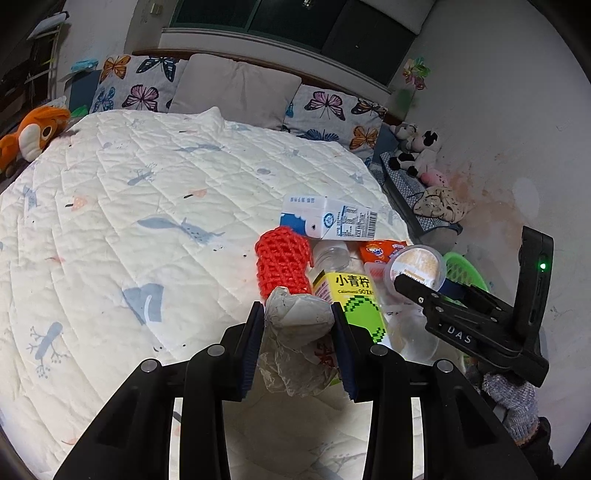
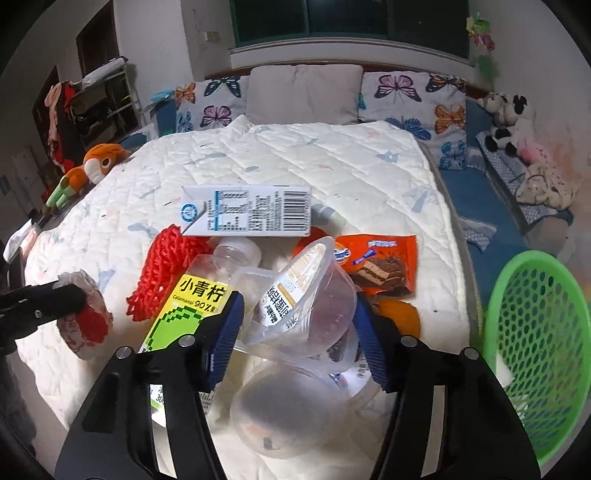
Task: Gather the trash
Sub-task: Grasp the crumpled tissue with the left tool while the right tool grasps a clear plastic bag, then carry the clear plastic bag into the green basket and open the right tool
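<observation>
Left tongs (image 1: 298, 325) clamp a crumpled wrapper (image 1: 295, 321), lifted over the bed (image 1: 129, 206). Right tongs (image 2: 297, 336) straddle a clear cup (image 2: 314, 295) in the trash pile; pad contact unclear, left pad hidden behind the cup. Bottle (image 2: 184, 306) partly covered. Basket (image 2: 535, 332) cut off at right.

You are looking at a bedroom. A big bed (image 2: 332, 158) fills the middle, with a white quilt that has small blue and pink shapes on it. At its head you see a plain grey pillow (image 2: 303, 92) between two butterfly pillows (image 2: 413, 96). Above them is a dark window (image 2: 347, 18) with a pale sill. The walls (image 1: 491, 122) are white, with reddish stains on the right side. On the left stands a dark shelf (image 2: 99, 103) with clothes. Soft toys (image 2: 506, 122) sit by the right wall, and an orange plush toy (image 1: 33, 133) lies at the bed's left edge.
</observation>
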The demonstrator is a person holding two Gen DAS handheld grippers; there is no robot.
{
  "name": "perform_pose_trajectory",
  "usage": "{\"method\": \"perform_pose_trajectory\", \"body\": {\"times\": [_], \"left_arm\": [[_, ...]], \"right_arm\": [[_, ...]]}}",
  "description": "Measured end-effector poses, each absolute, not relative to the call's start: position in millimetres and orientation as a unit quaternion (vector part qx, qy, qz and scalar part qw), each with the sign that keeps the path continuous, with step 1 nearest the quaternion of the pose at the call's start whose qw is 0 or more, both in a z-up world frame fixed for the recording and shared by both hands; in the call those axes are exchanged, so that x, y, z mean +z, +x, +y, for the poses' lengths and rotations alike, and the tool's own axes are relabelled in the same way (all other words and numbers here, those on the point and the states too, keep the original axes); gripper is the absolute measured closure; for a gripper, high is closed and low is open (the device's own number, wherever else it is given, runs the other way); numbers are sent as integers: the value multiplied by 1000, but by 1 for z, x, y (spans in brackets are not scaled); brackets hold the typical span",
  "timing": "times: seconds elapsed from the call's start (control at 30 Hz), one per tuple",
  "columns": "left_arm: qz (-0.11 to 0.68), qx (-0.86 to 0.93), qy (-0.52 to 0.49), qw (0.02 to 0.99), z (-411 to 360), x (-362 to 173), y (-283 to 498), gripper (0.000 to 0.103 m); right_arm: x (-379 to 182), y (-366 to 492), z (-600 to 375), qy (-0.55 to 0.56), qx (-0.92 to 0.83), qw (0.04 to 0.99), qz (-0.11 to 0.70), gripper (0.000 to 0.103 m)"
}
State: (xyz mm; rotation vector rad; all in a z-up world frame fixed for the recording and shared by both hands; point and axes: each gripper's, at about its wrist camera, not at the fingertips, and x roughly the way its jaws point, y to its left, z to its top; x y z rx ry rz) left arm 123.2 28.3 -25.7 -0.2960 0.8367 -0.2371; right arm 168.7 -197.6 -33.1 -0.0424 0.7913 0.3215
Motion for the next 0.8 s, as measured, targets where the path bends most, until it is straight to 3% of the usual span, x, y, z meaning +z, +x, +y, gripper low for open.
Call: {"method": "perform_pose_trajectory", "body": {"times": [0.33, 0.8], "left_arm": [[391, -131, -130, 902, 16, -9, 127, 67], [380, -207, -95, 897, -53, 24, 149, 67]], "right_arm": [[-13, 156, -221, 26, 161, 919, 358, 58], [2, 132, -302, 75, 96, 935, 334, 59]]}}
